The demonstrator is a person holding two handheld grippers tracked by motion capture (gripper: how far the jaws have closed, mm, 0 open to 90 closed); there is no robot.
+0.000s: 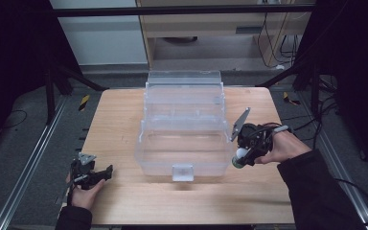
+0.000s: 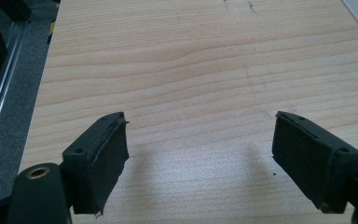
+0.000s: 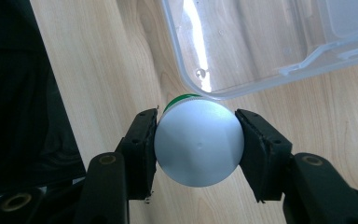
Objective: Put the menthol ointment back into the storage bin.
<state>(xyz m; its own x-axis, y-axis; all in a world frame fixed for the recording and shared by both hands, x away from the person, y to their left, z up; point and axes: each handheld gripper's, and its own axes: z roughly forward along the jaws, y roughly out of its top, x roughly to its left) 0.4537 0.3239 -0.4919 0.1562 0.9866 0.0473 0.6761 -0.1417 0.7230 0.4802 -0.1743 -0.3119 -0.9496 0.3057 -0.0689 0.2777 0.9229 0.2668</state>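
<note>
I've got the right gripper (image 3: 196, 144) clamped on a white-capped bottle (image 3: 198, 142) just beside the clear box (image 1: 184, 127) (probably headed inside), while my left gripper (image 2: 198, 158) idles wide open, empty, over bare table (image 2: 191, 60).

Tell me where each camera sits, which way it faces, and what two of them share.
High view: above the person's side, looking forward and down at the wooden table; both forearms, hands, grippers show.
Left gripper view: rides the left gripper, open jaws over bare wood.
Right gripper view: rides the right gripper, jaws shut on a white round object.
Shared: high and right gripper views both show the clear plastic box.
</note>
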